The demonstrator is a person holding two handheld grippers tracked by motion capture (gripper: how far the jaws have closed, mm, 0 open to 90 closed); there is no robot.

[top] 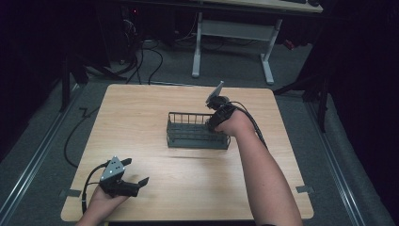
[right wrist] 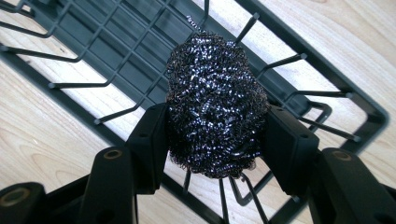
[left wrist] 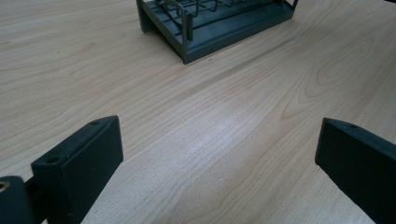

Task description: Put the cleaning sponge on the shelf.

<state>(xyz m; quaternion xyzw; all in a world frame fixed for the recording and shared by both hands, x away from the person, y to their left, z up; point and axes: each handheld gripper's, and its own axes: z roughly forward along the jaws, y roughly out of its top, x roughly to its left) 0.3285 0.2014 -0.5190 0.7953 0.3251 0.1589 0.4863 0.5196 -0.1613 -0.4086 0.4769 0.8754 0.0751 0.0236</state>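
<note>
- A dark wire rack (top: 197,131) stands at the middle of the desk (top: 141,122) in the high view; its tray part looks bare, as far as the frames show.
- In the right gripper view the rack (right wrist: 116,51) runs from upper left to lower right, its prongs pointing up under the scourer (right wrist: 215,102).
- The scourer, a dark ball of coiled steel wire, sits at mid-frame there, pinched between the two jaws of the right hand-held gripper (right wrist: 215,140), above the rack and apart from the tray.
- In the high view that right hand-held gripper (top: 214,117) hangs over the rack's right end.
- The left hand-held gripper (top: 136,181) rests at the lower left of the desk, well apart from the rack, jaws spread with nothing between them (left wrist: 219,154).
- No writing can be read.
- Beyond the desk, at the top of the frame, stand a white-legged table (top: 263,52) and cables (top: 150,61) on the floor.
</note>
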